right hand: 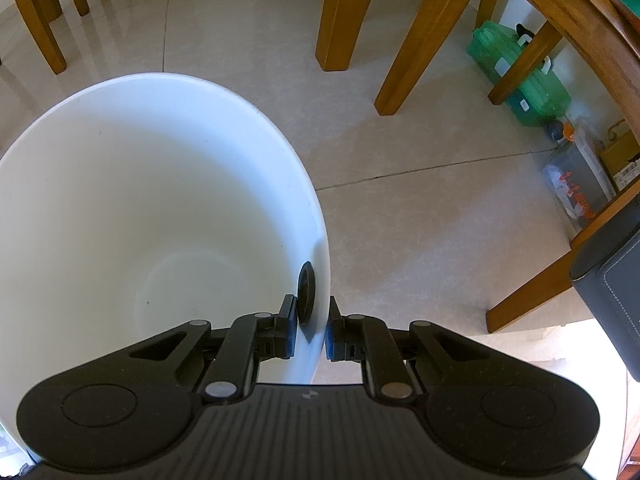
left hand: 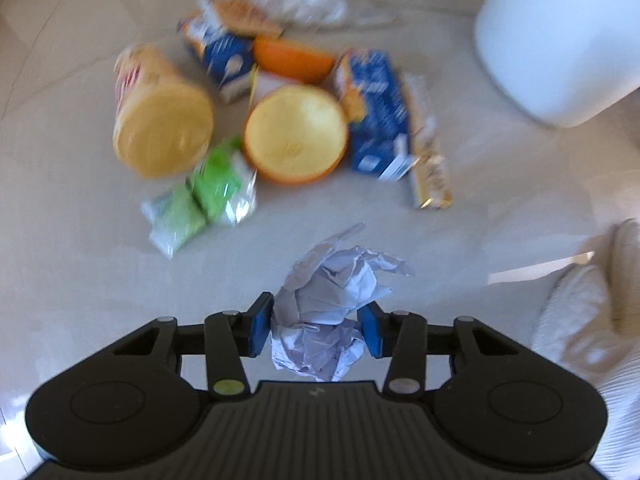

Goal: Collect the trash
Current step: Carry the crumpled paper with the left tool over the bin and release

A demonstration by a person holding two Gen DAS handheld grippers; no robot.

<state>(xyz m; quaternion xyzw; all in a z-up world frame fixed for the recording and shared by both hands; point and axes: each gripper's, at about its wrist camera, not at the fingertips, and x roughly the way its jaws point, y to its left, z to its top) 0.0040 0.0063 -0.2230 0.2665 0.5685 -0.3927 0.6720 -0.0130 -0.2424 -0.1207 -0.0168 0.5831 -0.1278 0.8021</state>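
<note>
The left gripper (left hand: 316,330) clamped the crumpled paper (left hand: 328,300) above the floor for carrying; the right gripper (right hand: 312,332) pinched the bin (right hand: 120,120) rim, steadying it for the drop.

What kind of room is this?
Probably a dining room at home: wooden chair legs stand on a tiled floor, beside a white bin, with food packets littered nearby.

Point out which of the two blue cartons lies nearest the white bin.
The blue carton right of the orange bowl, beside the gold wrapper. The other carton lies farther left, behind the bowls, away from the white bin.
</note>
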